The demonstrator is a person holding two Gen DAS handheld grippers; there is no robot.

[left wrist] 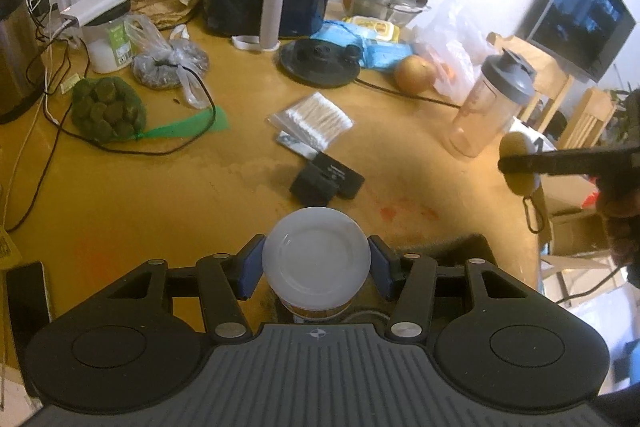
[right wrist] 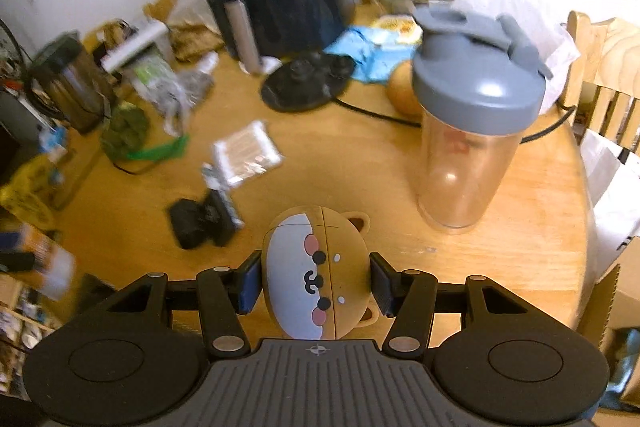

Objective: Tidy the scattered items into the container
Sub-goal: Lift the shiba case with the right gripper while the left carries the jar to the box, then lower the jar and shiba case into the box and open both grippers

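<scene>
A white-lidded jar [left wrist: 316,259] is sitting clamped in the left gripper [left wrist: 316,263] fingers above the surface's near edge, while the right gripper [right wrist: 316,277] fingers are gripping a bear-faced case [right wrist: 316,273]; carrying both level should prevent slips.

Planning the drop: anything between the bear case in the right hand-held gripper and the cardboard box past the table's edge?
Nothing visible: bare table between bear case and cardboard box; shaker bottle stands farther back.
</scene>
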